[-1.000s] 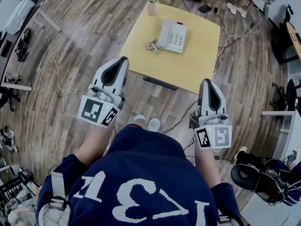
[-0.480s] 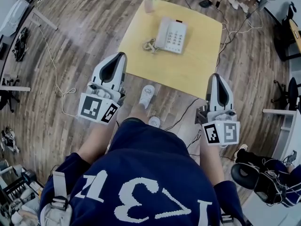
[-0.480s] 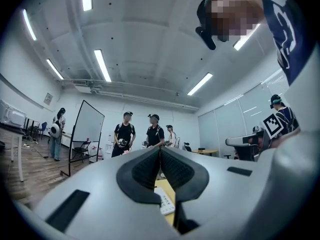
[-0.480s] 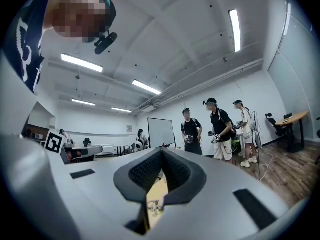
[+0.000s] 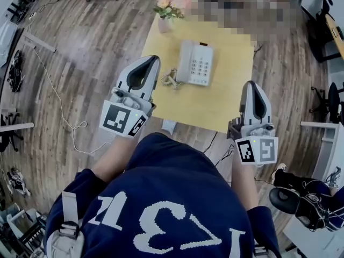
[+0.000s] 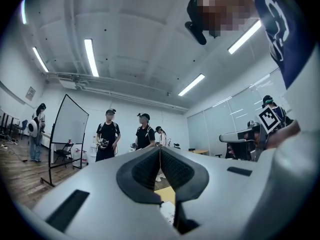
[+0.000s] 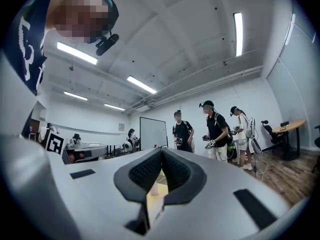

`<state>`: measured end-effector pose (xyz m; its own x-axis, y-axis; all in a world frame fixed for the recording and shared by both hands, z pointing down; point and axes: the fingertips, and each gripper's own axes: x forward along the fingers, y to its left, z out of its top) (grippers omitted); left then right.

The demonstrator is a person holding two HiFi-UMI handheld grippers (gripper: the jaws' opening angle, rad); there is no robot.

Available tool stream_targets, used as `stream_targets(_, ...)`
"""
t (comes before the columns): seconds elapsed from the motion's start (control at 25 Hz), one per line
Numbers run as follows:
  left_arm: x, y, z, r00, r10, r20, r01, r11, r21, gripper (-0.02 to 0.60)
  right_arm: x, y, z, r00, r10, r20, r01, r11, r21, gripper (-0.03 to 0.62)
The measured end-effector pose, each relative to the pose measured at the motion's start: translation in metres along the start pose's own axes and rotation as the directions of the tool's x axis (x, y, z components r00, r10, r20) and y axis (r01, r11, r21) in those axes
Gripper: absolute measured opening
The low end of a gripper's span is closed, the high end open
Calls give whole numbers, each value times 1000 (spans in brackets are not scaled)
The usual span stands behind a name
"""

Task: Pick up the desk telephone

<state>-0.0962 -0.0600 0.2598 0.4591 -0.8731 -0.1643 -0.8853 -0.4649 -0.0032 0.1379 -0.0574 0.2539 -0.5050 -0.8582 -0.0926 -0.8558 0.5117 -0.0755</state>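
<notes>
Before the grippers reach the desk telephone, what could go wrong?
Both the left gripper and right gripper are shut; unopened, they would shove the desk telephone across the table. The coiled cord beside the phone's left side may snag the left gripper. The flower vase at the table corner could be tipped.

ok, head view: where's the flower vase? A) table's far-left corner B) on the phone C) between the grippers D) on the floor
A: the flower vase stands at the far-left corner of the table, apart from the desk telephone at mid-table.
</notes>
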Motion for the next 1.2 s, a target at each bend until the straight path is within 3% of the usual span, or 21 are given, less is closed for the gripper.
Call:
stream_targets(0.2, 34, 29, -8, 998, -58, -3, 58, 998, -19, 15, 28, -5, -12, 998, -51, -28, 51, 999, 2, 26)
stream_targets(0.48, 53, 52, -29, 998, -49, -33, 47, 997, -66, 15, 51, -12, -25, 996, -71, -62, 71, 997, -7, 26)
stream_targets(1.2, 76, 55, -29, 998, 31, -52, -35, 997, -63, 15, 105, -33, -17, 998, 51, -35, -50, 998, 25, 26)
